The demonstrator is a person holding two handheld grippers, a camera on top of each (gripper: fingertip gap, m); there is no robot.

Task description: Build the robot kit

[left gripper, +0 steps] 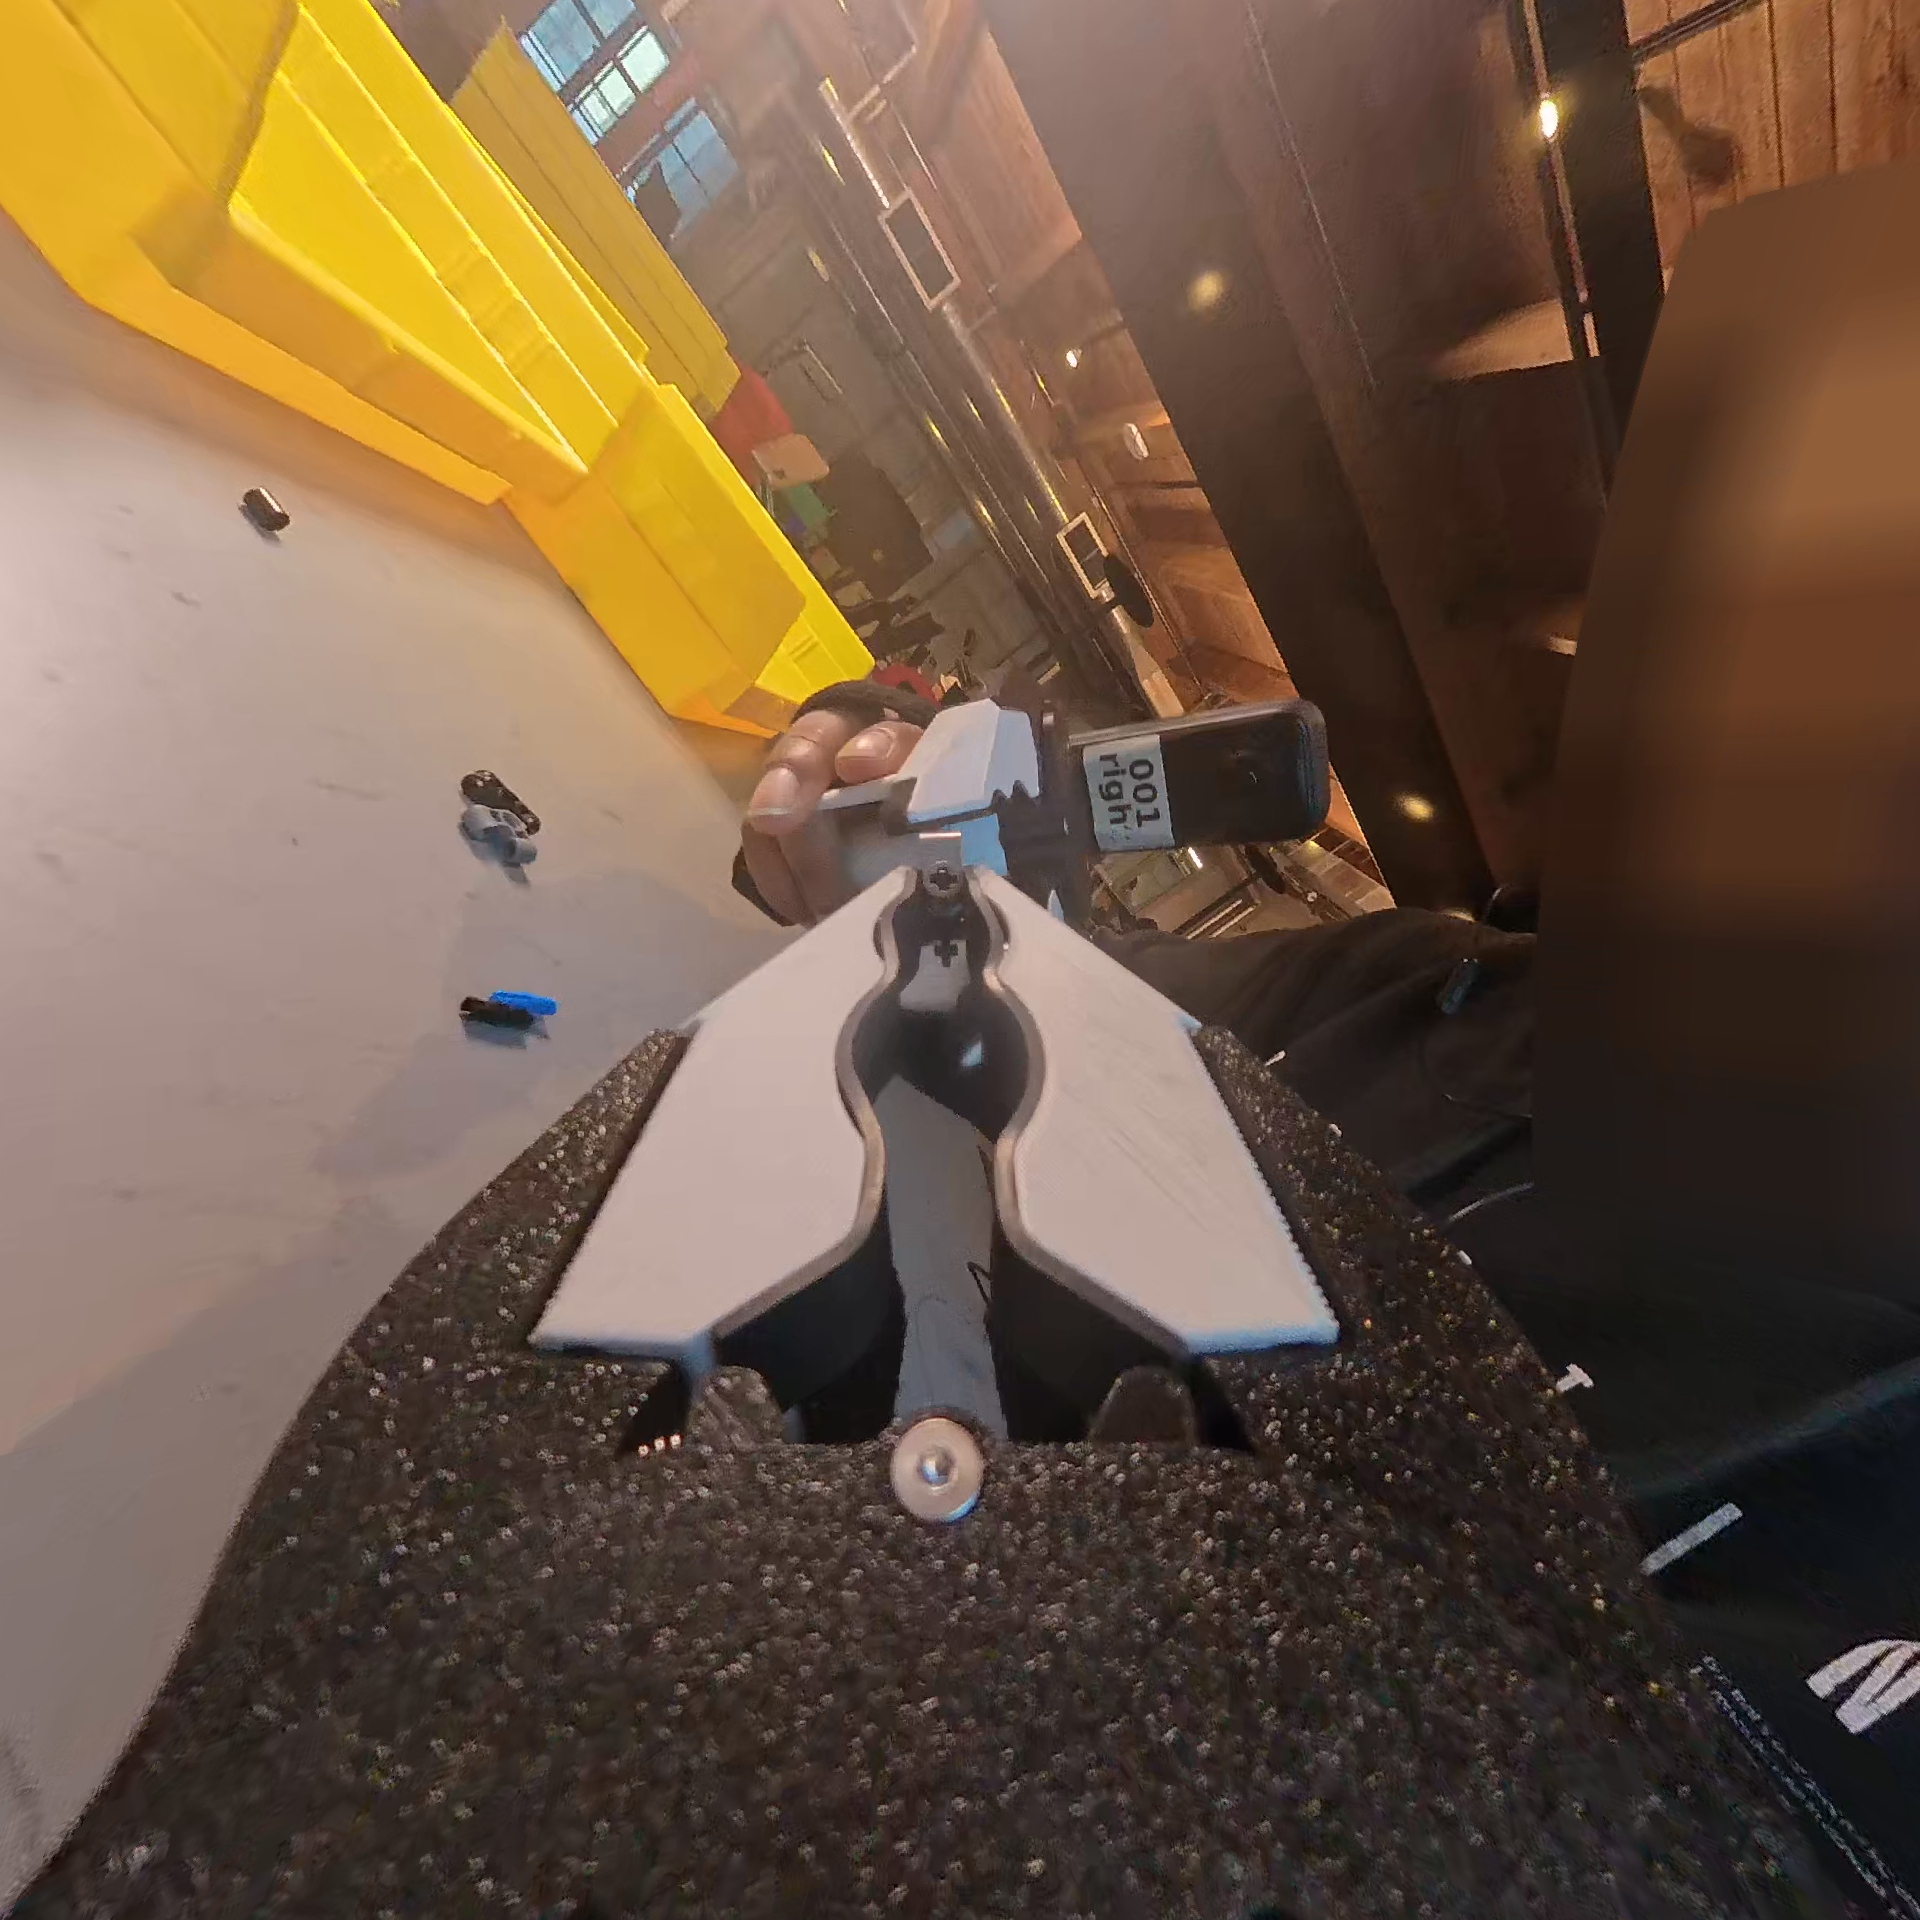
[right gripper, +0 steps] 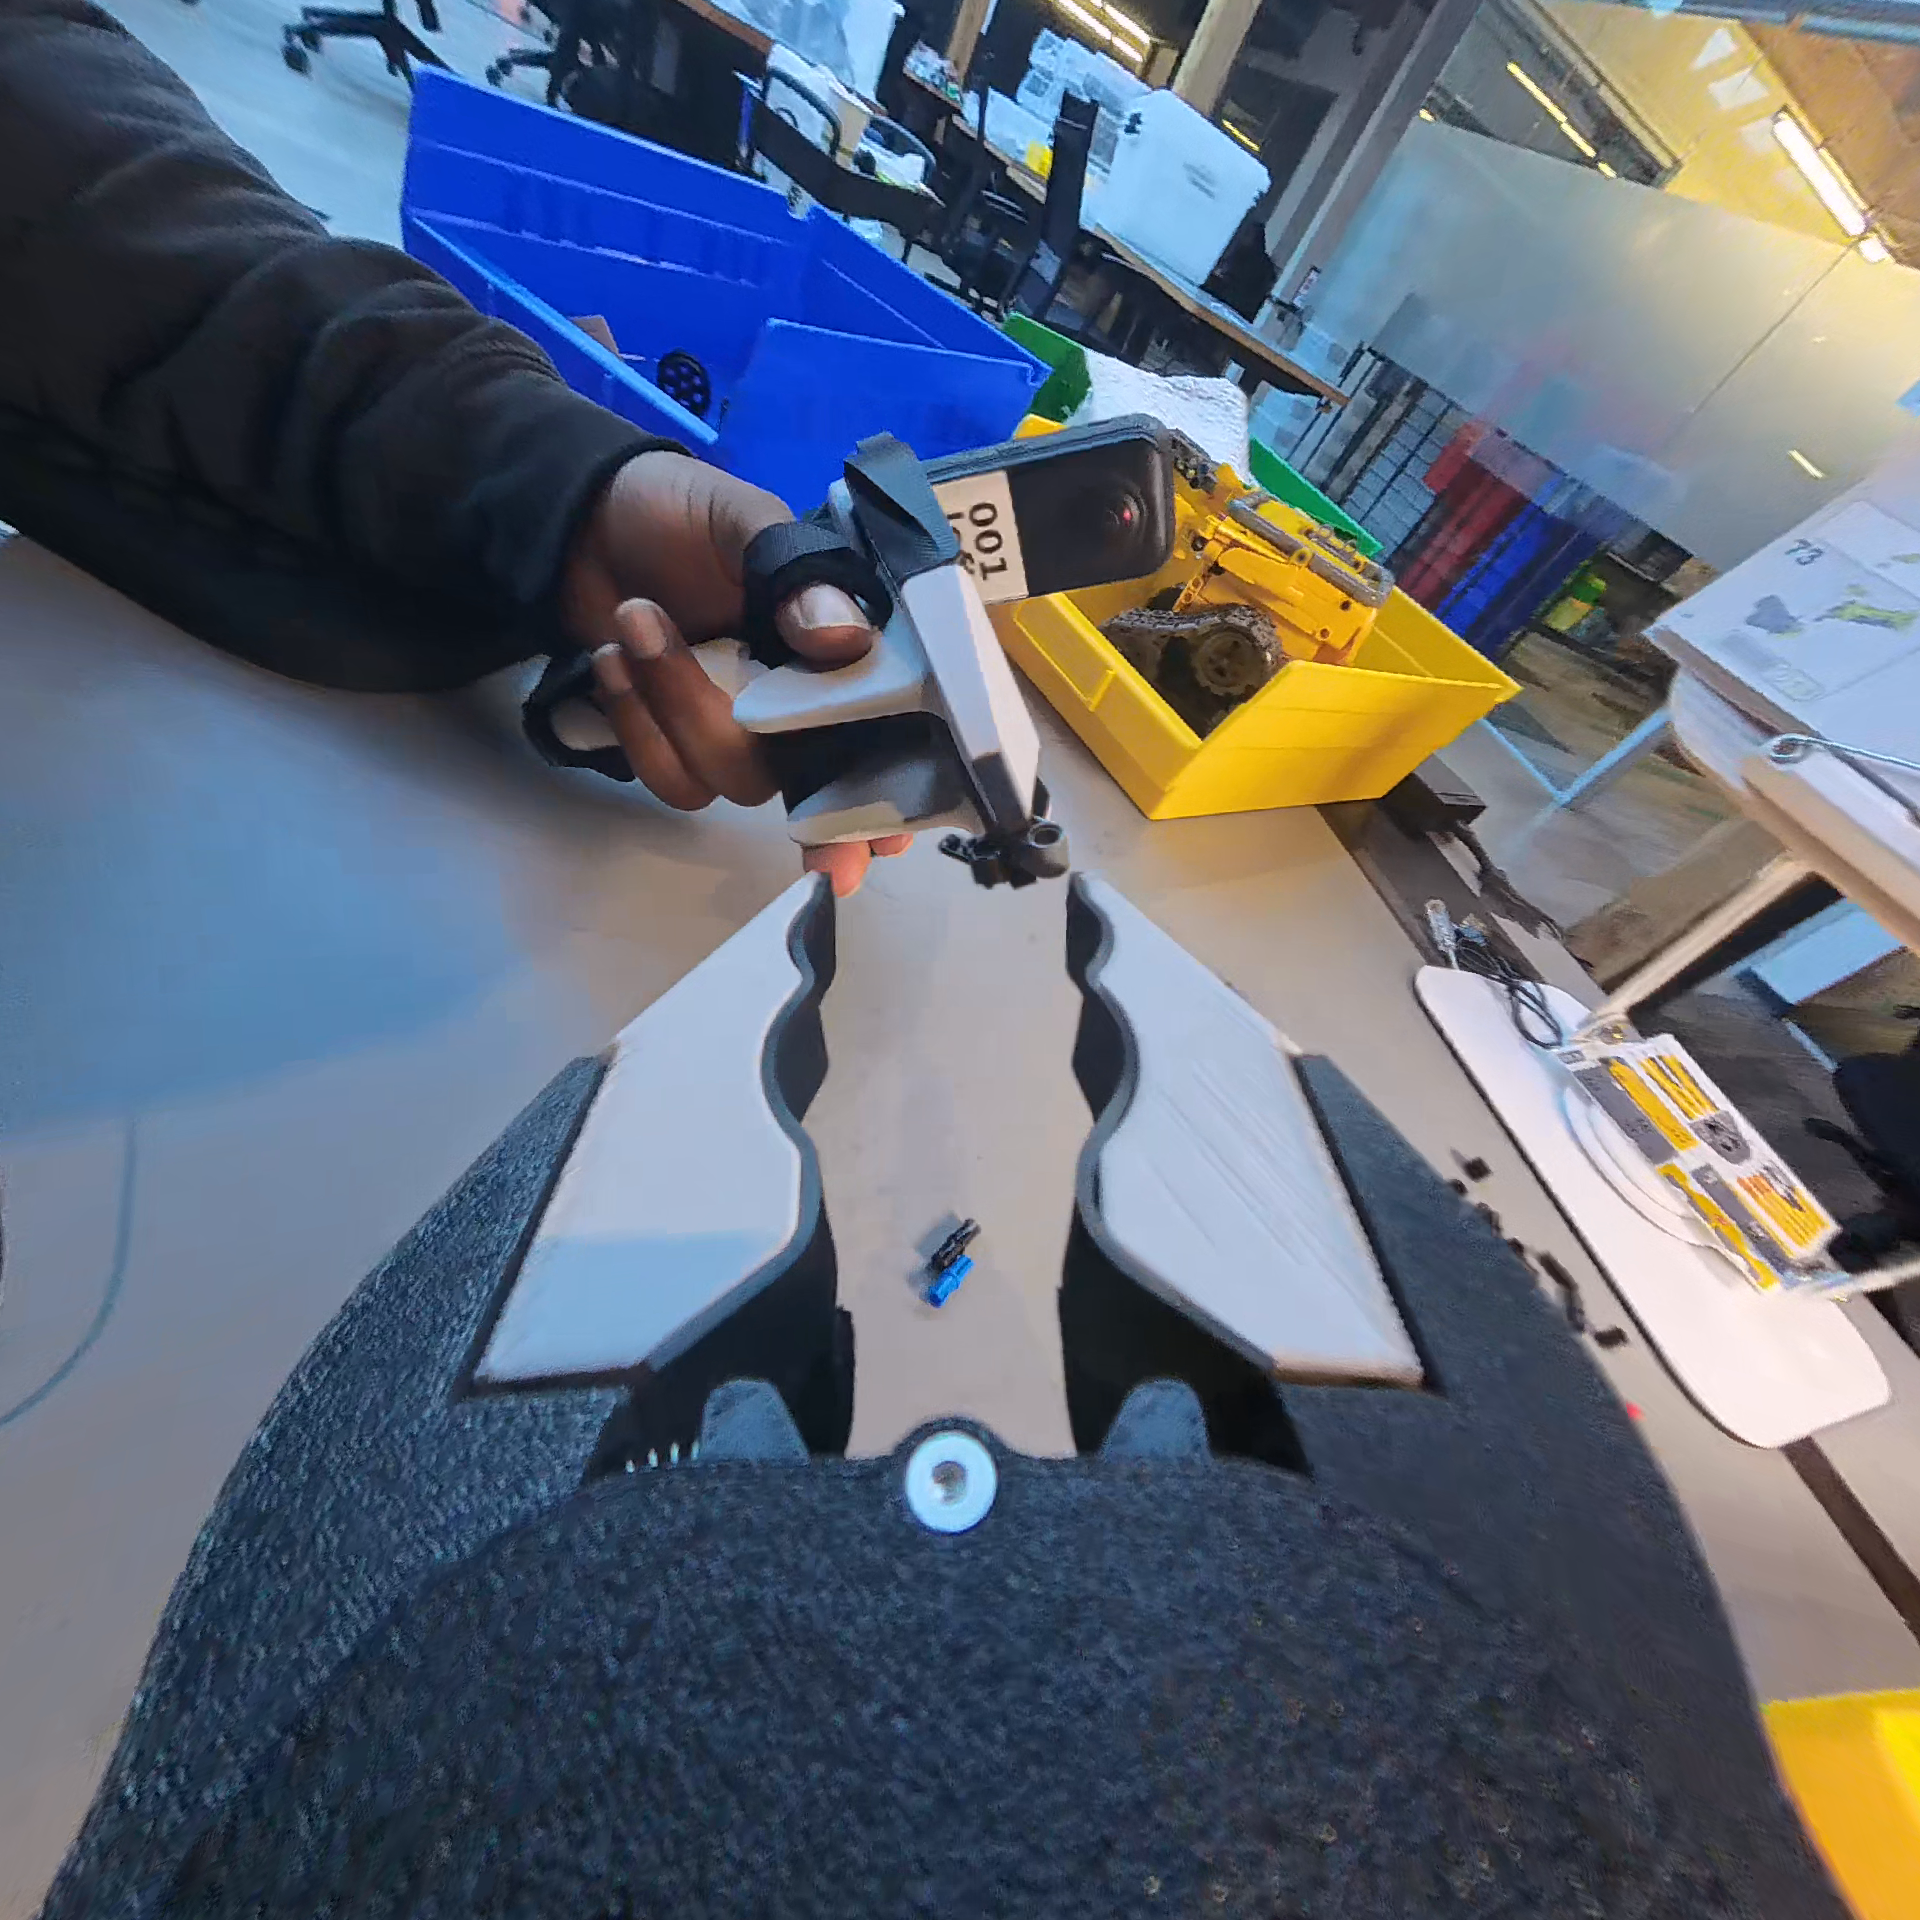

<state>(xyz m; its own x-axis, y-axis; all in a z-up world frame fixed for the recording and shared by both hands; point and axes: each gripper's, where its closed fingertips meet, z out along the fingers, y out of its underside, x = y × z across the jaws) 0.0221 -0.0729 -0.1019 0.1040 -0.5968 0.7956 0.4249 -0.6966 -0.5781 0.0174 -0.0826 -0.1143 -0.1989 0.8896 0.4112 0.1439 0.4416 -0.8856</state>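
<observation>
I'm seeing one yellow bin [right gripper: 1299, 727] holding a tracked yellow model [right gripper: 1247, 613]; my left gripper [left gripper: 940, 883] is pinching a small grey-black connector [right gripper: 1013, 847], my right gripper [right gripper: 951, 894] gaping empty.

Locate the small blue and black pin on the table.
In the right wrist view the blue and black pin lies on the grey table between the open right gripper fingers, below the left gripper.

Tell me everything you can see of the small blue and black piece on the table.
The blue and black piece is a tiny plastic pin, one end bright blue, the other black. It lies flat on the grey table, untouched, seen between the open jaws of the right gripper. It also shows in the left wrist view.
</observation>
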